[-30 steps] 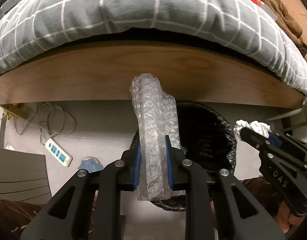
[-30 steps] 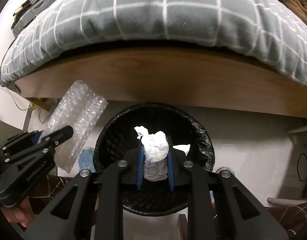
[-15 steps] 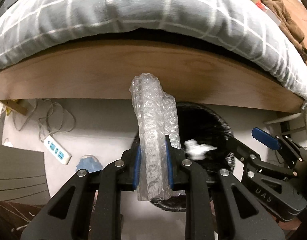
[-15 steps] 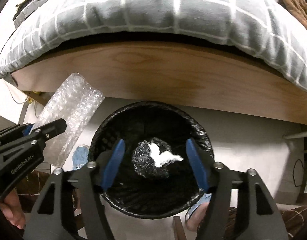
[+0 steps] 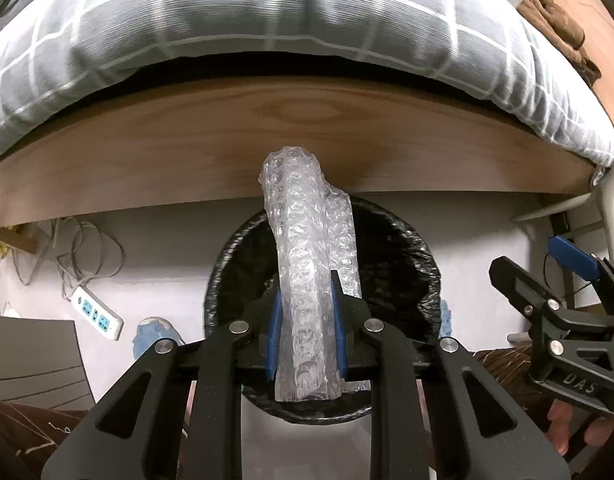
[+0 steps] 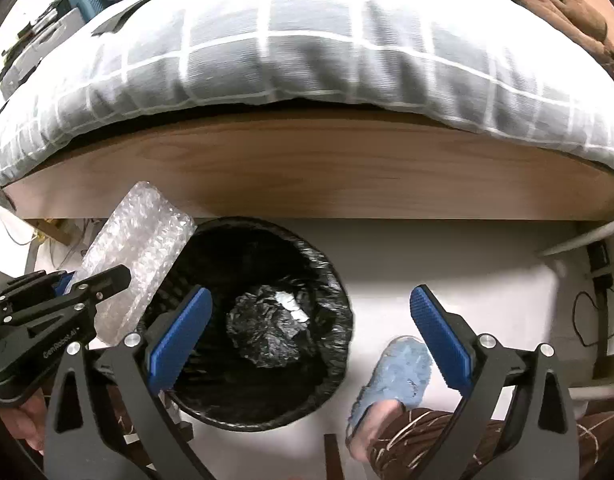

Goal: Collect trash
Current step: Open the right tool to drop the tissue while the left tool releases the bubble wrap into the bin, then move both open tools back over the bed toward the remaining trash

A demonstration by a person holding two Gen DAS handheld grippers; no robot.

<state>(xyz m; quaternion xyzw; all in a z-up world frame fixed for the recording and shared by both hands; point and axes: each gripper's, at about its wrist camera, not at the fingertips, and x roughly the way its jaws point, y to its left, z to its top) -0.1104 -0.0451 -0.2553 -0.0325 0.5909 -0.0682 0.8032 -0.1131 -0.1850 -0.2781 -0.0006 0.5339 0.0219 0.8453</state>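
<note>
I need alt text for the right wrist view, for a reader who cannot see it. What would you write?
The right claw, blue pads wide open and empty, hangs above a round black-lined trash bin on a pale floor beside a wooden bed frame. At left, the left claw grips a clear roll of bubble wrap near the bin's rim.

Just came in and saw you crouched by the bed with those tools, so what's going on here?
A person is collecting trash with a handheld gripper in each hand. The left gripper is shut on a roll of bubble wrap, held over the black-lined trash bin on the floor beside the bed. The right gripper is open and holds nothing, with one finger over the bin. A bit of white lies at the bottom of the bin. The bubble wrap is not yet dropped.
</note>
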